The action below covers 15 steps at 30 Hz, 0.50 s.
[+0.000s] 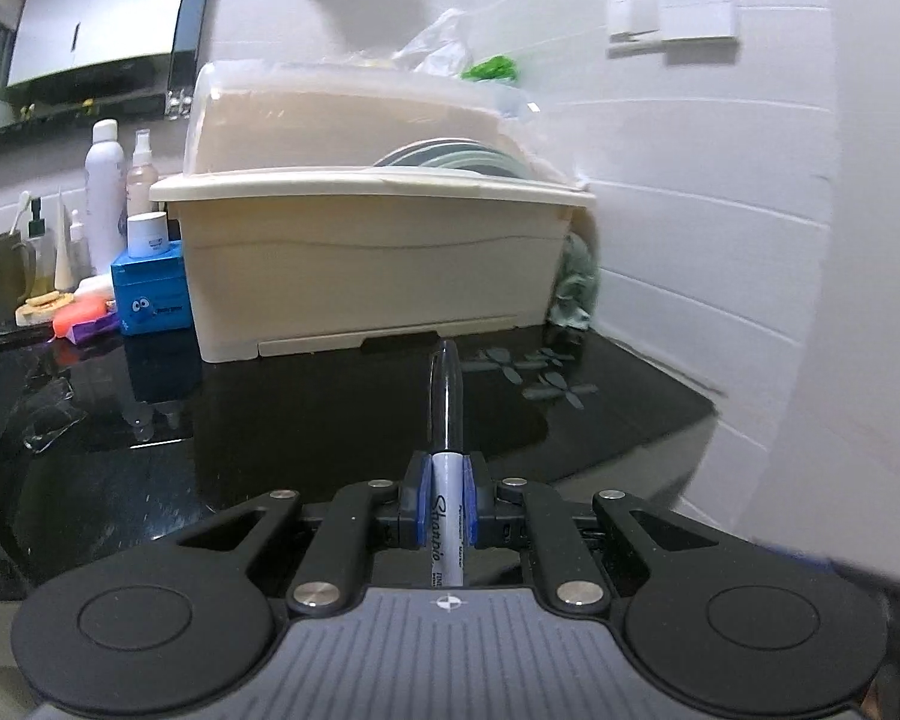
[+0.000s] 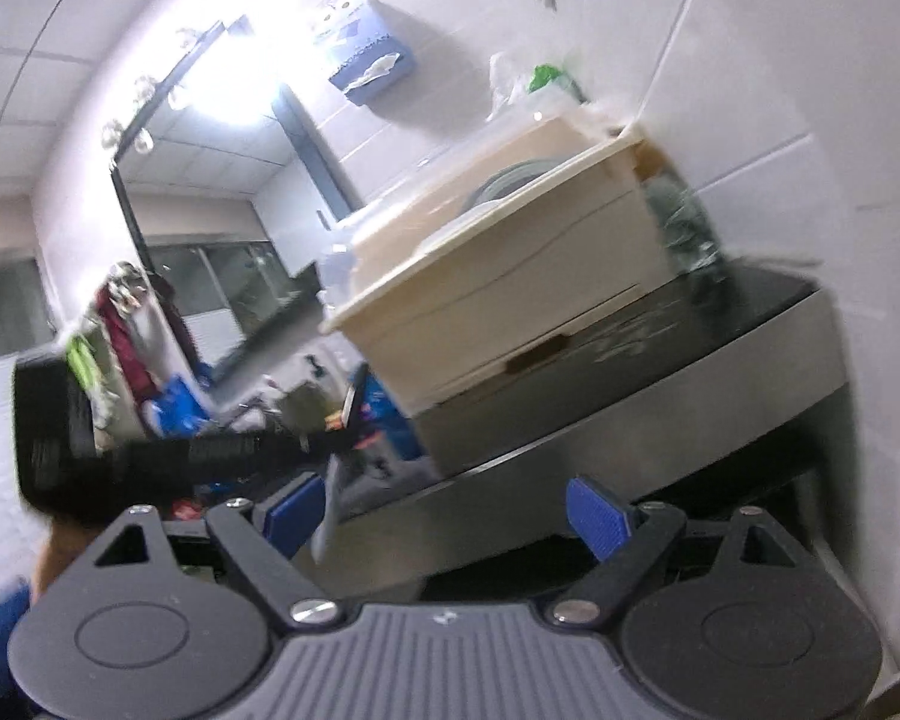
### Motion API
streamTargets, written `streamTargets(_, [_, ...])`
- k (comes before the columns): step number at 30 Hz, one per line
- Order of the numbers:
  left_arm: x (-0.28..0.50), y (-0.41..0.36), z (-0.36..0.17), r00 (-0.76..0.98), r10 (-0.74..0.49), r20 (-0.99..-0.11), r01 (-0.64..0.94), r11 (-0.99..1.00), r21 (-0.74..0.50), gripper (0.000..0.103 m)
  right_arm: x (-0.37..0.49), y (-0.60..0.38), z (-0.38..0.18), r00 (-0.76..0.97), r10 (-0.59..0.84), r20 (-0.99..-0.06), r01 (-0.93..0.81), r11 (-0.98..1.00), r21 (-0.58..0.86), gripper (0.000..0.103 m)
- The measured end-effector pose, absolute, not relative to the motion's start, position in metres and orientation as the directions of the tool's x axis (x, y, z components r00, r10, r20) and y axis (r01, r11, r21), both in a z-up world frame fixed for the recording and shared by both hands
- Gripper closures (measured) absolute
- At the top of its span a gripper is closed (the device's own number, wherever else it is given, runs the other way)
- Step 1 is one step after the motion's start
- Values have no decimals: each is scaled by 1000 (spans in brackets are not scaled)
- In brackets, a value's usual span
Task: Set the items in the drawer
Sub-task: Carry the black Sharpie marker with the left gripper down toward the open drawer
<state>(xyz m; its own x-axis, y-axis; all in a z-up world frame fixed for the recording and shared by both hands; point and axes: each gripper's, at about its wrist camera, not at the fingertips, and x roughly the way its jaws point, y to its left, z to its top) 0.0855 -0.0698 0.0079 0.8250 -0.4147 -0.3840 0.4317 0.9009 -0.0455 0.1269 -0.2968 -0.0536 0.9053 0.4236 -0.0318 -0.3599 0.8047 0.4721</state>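
The left gripper [image 1: 448, 483] has its 2 blue-padded jaws pinching a grey-barrelled Sharpie permanent marker with a black cap [image 1: 447, 450]. The marker lies straight along the line of the jaws: its printed barrel runs back between the pads toward the gripper body, and its black capped end sticks out well ahead of the jaws, hanging above the glossy black counter [image 1: 300, 420] and not touching it. The cap points at the cream plastic dish-drainer box with a clear domed lid [image 1: 378, 252], which stands at the back of the counter against the white tiled wall [image 1: 720, 228]; along the bottom of the box's front runs a shallow closed drawer with a dark notch for a handle [image 1: 390, 341], and the marker's tip sits near that notch in the left wrist view, though how far apart they are I cannot tell. Grey plates [image 1: 450, 156] stand on edge under the lid. Left of the box are a blue cardboard box with a white jar on top [image 1: 150, 294], a tall white bottle [image 1: 105, 192] and a pinkish spray bottle [image 1: 140, 171]. The right gripper [image 2: 444, 516] is tilted, its blue-padded jaws spread wide with nothing gripped between them, and it sits lower, at about the counter's front edge. Its view is blurred; the left gripper appears there as a dark shape on the left.
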Motion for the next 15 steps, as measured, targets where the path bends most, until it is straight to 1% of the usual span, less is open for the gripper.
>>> streamTargets(6, [57,-60,-11,801,-446,-400,467,883,-50,92,152,-281,-44,865,502,-16,-419,738,530,15])
streamTargets(12, [46,-48,-33,770,-477,-424,476,872,-117,92,163,-263,-50,820,569,-59,-446,701,556,16])
streamTargets(13, [45,-46,-37,767,-480,-427,475,871,-125,92,165,-260,-52,812,580,-67,-448,693,565,17])
streamTargets(15, [41,-44,-44,761,-487,-429,477,868,-138,92,168,-257,-58,802,591,-89,-442,686,578,22])
